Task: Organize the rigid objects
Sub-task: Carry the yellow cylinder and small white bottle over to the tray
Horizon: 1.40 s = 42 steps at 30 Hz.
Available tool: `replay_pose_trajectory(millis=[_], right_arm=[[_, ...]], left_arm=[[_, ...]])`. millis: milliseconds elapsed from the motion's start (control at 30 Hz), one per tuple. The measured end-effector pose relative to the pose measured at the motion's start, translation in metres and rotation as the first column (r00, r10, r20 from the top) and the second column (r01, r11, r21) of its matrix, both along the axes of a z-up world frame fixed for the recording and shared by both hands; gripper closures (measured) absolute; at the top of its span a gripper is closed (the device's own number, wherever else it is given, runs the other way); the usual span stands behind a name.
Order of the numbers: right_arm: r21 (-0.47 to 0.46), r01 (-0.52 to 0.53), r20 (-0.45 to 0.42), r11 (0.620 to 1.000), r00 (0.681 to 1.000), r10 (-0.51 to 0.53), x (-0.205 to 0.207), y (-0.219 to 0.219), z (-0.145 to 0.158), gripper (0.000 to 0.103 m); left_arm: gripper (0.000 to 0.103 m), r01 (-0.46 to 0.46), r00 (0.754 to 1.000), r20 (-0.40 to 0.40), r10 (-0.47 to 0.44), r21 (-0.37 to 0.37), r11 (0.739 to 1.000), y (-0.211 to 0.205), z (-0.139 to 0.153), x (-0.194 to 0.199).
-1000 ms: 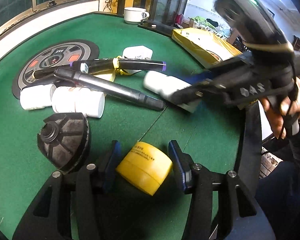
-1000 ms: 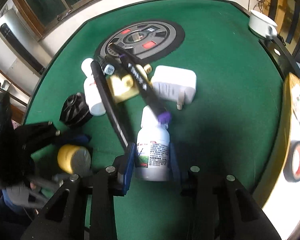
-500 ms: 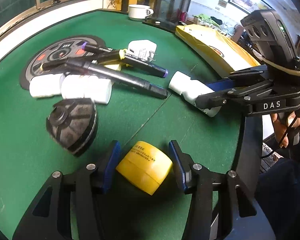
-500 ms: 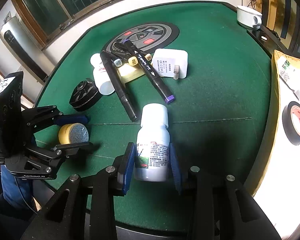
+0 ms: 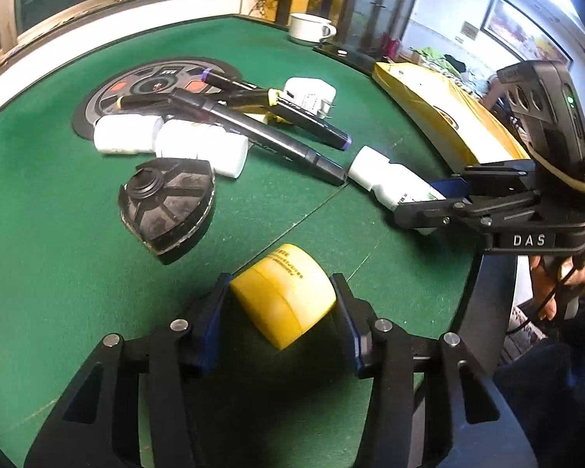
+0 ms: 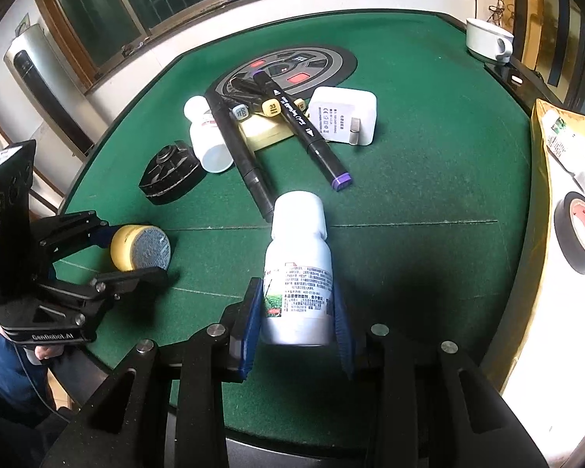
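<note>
Yellow jar (image 5: 282, 300) | L gripper (image 5: 280, 314) clamped on it | R gripper (image 6: 296, 323) clamps white bottle (image 6: 298, 269) | green table (image 6: 429, 179)

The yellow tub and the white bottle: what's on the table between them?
Nothing: only bare green felt separates yellow tub from white bottle, seen in the right wrist view.

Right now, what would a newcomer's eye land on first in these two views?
Probably the yellow jar, lying on its side between the left claw's pads at the near edge of the green table. Next, the white labelled bottle clamped in the right claw, then the black markers heaped mid-table.
</note>
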State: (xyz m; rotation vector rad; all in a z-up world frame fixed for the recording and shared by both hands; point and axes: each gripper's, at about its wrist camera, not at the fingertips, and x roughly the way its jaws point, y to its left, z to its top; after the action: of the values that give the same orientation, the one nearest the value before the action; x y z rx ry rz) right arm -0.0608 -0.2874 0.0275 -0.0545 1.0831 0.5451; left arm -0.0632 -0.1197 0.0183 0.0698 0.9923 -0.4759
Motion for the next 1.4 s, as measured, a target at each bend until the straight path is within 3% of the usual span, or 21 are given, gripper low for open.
replay_pose_trajectory(millis=[200, 433, 833, 1133, 1400], right_arm=[[0.003, 0.014, -0.019, 1.000, 1.000, -0.014, 0.010, -0.002, 0.002, 0.069], [0.083, 0.011, -0.010, 0.996, 1.000, -0.010, 0.004, -0.008, 0.005, 0.072], [0.180, 0.020, 0.023, 0.984, 0.999, -0.024, -0.001, -0.021, 0.020, 0.072], [0.264, 0.097, 0.089, 0.960, 0.988, -0.124, -0.006, -0.076, 0.050, 0.072], [0.279, 0.240, 0.165, 0.930, 0.942, -0.293, -0.008, -0.157, 0.083, 0.072]], left_arm=[[0.056, -0.045, 0.999, 0.017, 0.044, 0.058, 0.997, -0.010, 0.001, 0.001], [0.056, -0.068, 0.996, 0.059, 0.071, -0.048, 0.997, -0.004, 0.014, 0.000], [0.056, -0.020, 0.997, 0.077, 0.026, -0.080, 0.997, -0.027, 0.033, 0.000], [0.056, 0.070, 0.993, 0.097, -0.062, -0.083, 0.994, -0.072, 0.060, 0.009], [0.056, 0.178, 0.977, 0.128, -0.168, -0.073, 0.981, -0.139, 0.082, 0.027]])
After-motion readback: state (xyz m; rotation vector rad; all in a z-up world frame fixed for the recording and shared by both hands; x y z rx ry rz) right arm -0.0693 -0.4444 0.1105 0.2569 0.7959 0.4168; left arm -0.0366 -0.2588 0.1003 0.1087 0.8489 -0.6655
